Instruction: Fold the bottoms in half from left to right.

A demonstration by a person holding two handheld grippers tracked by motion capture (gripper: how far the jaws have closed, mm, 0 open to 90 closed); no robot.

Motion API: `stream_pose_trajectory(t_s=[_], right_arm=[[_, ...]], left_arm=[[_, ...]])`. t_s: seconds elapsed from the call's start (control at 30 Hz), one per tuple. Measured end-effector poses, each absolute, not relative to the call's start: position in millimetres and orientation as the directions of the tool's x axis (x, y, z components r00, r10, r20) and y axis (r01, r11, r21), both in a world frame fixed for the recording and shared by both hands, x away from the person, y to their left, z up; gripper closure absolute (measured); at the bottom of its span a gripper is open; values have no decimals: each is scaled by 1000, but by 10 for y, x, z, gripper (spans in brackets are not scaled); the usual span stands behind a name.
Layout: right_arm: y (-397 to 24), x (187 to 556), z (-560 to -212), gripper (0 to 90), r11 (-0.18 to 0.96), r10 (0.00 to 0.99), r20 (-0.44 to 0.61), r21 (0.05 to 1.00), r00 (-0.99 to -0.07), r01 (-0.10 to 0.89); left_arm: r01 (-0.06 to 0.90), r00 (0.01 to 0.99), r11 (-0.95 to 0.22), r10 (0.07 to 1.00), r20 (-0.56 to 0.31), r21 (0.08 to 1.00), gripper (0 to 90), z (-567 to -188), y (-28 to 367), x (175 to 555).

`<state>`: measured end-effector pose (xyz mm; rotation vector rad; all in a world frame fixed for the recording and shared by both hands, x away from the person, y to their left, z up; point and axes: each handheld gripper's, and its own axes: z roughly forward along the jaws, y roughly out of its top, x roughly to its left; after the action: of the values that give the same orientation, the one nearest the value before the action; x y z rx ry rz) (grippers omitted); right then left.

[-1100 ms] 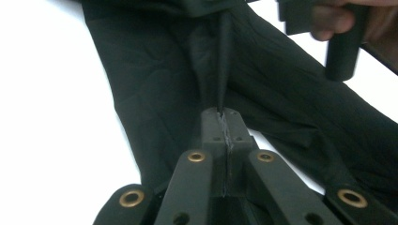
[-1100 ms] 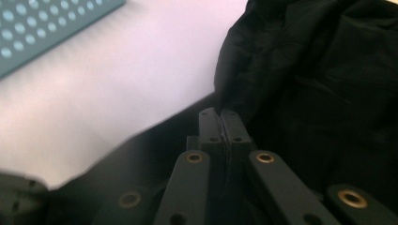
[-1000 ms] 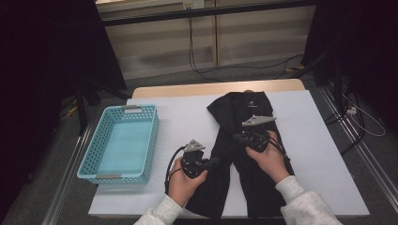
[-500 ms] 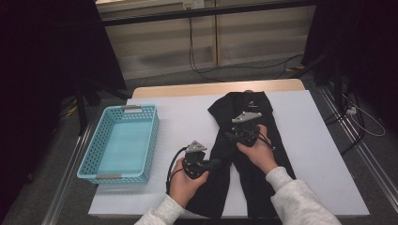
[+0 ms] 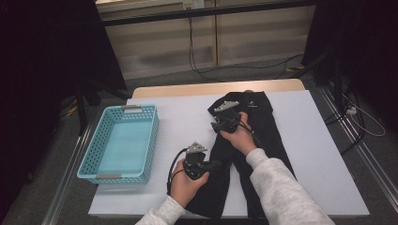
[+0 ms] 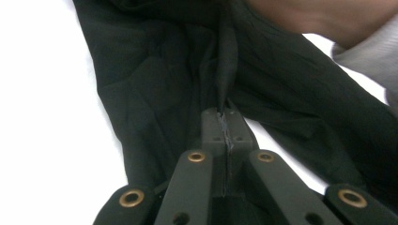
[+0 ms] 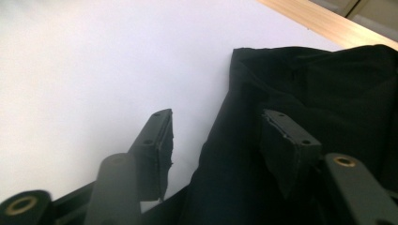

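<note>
The black pants (image 5: 256,140) lie flat in the middle of the white table (image 5: 319,154). My left claw (image 6: 225,123) pinches a fold near the legs to keep them from sliding. My right claw (image 7: 213,136) has just been opening, half wide, straddling the far left edge to grab it.

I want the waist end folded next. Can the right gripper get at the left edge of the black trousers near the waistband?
Probably yes: the right gripper, jaws just opening, straddles the black trousers edge with nothing between.
</note>
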<state>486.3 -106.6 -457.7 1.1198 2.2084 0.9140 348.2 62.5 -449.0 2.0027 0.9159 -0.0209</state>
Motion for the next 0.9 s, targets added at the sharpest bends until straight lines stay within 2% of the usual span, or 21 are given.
stream_pose_trajectory(t_s=[0.07,0.1,0.13,0.2,0.23,0.27,0.57,0.7,0.8,0.83,0.87,0.9], right_arm=[[-1020,4926,-4622,551,481,828,-178,713,-532,510],[-1019,4945,-4631,638,492,830,-205,706,-519,509],[-1026,4962,-4636,660,490,833,-205,704,-514,515],[-1052,4986,-4633,790,490,837,-219,708,-502,508],[-1072,4994,-4614,827,489,835,-219,715,-504,499],[-1104,5000,-4592,854,463,845,-190,727,-499,507],[-1673,5026,-4227,868,241,917,-10,812,-400,531],[-2044,5038,-3986,869,195,938,-4,833,-346,518],[-2369,5084,-3878,869,163,963,-23,844,-268,511],[-2476,5107,-3871,857,132,971,-6,844,-238,519],[-2574,5127,-3876,780,91,975,33,843,-220,530],[-2650,5134,-3881,735,63,978,53,849,-202,524]], left_arm=[[612,721,-310,597,-352,728,899,-4497,638,3490],[613,721,-314,597,-351,725,898,-4495,648,3496],[613,718,-307,600,-352,728,898,-4498,651,3497],[615,717,-301,598,-358,729,899,-4495,656,3498],[615,717,-300,597,-359,729,898,-4493,655,3498],[614,717,-297,596,-361,731,899,-4490,653,3499],[591,751,-269,527,-398,760,899,-4322,410,3511],[569,776,-255,482,-408,781,900,-4144,131,3551],[564,790,-229,431,-437,793,896,-4046,-134,3606],[562,792,-221,422,-441,797,881,-4045,-207,3628],[557,794,-217,423,-437,802,809,-4055,-261,3646],[547,799,-225,427,-423,806,776,-4068,-293,3658]])
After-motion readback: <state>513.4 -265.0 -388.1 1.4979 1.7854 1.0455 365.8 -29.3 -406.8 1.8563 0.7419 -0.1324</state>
